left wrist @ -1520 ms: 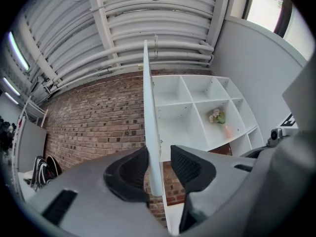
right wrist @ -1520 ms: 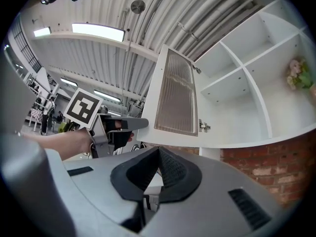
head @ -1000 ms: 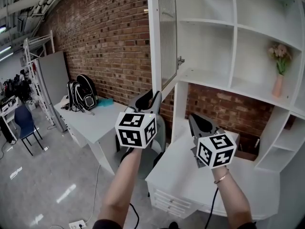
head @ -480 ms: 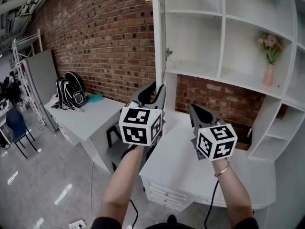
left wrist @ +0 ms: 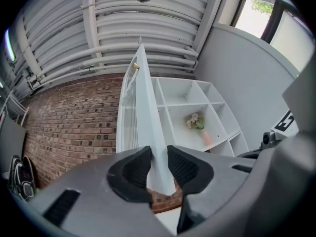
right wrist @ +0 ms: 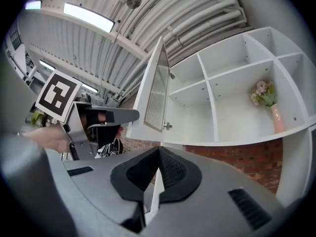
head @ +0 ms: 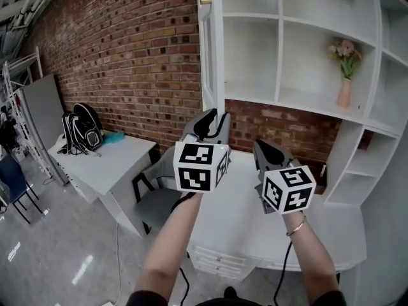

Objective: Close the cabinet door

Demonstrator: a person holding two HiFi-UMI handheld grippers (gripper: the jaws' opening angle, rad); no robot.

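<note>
White cabinet door (left wrist: pixel 147 112) stands ajar, lower edge between the jaws of the left gripper (left wrist: pixel 157 166), which have just been opening; right gripper (right wrist: pixel 158 161) pressed together, empty; next, swing it fully shut.

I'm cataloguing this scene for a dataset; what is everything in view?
white open-shelf cabinet: one, white, against the wall
white ribbed-glass cabinet door: one, white, open, cabinet's left
red brick wall: one, red, behind
pink vase of flowers: one, pink, right shelf
white desks: two, white, under cabinet and left
black backpack: one, black, on left desk
grey chair: one, grey, between desks
bare forearms: two, bottom
left tool: one, grey, door's lower edge between its jaws, just opening
right tool: one, grey, jaws together
</note>
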